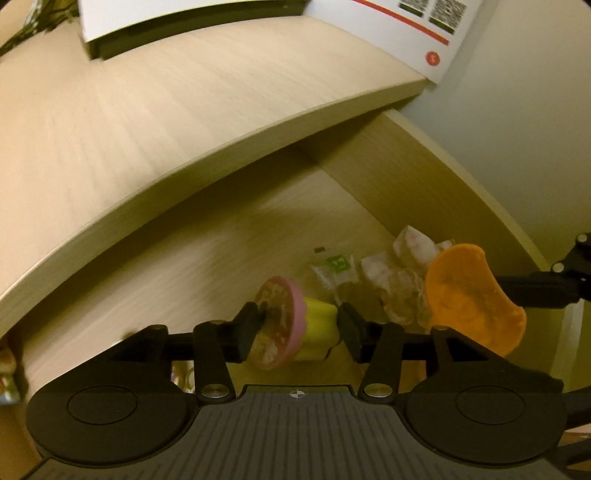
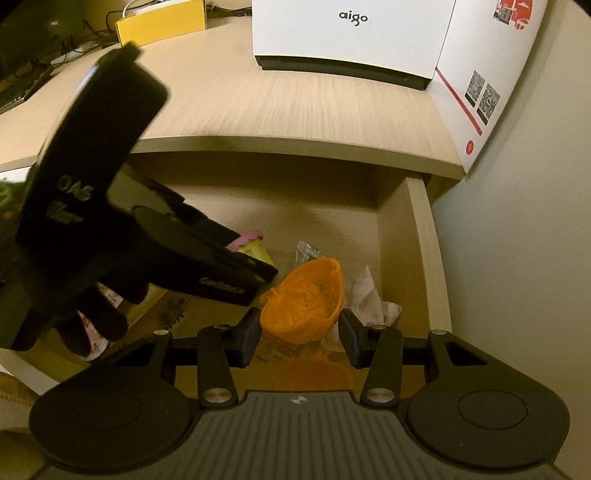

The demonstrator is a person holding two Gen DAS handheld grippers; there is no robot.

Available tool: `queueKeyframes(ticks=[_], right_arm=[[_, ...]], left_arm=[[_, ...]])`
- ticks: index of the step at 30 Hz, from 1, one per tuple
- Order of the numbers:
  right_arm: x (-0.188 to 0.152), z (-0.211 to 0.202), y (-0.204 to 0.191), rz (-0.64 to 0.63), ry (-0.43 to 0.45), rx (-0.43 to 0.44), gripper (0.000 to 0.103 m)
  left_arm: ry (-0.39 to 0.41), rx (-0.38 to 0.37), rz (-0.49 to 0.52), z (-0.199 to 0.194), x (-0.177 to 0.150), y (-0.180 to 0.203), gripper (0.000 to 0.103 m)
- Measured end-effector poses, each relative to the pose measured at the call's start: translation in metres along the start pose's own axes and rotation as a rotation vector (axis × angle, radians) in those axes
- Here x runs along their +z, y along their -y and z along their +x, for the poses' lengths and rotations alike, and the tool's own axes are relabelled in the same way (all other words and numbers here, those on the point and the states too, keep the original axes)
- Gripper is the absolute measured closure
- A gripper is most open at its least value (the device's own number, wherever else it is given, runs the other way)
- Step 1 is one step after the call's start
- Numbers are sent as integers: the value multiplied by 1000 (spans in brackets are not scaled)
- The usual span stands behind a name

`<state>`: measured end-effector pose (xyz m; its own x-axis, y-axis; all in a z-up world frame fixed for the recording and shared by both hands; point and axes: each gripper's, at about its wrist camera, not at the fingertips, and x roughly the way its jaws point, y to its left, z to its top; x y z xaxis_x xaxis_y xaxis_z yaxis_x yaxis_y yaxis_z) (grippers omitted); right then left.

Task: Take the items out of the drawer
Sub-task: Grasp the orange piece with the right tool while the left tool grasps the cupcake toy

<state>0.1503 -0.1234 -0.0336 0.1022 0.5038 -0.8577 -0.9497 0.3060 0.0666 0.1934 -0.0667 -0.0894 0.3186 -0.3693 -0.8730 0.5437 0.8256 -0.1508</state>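
Observation:
In the left wrist view, my left gripper [image 1: 300, 328] is shut on a toy cupcake [image 1: 295, 325] with a pink rim and a yellow base, just above the open wooden drawer [image 1: 443, 177]. My right gripper [image 2: 299, 338] is shut on an orange plastic shell-shaped toy [image 2: 303, 306], which also shows at the right of the left view as the orange toy [image 1: 472, 291] beside one right finger [image 1: 532, 290]. Several clear wrapped sweets [image 1: 388, 273] lie on the drawer floor beneath. From the right wrist view, the cupcake [image 2: 251, 243] peeks out behind the left gripper's black housing [image 2: 177, 251].
The desk top [image 2: 295, 103] overhangs the drawer's back. A white "aigo" box [image 2: 351, 33] and a yellow box [image 2: 162, 20] stand on it. A dark-gloved hand [image 2: 103, 317] holds the left tool. A pale wall [image 2: 517, 258] runs along the right drawer side [image 2: 421, 240].

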Motion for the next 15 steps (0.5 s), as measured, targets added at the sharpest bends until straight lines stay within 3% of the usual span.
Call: queueKeyframes(ticks=[11, 15], right_arm=[[-3, 0, 7, 14, -5, -16, 58], [-4, -1, 7, 11, -5, -18, 58]], left_arm=[[-11, 4, 37, 7, 0, 6, 43], [-41, 34, 76, 13, -6, 7, 48]])
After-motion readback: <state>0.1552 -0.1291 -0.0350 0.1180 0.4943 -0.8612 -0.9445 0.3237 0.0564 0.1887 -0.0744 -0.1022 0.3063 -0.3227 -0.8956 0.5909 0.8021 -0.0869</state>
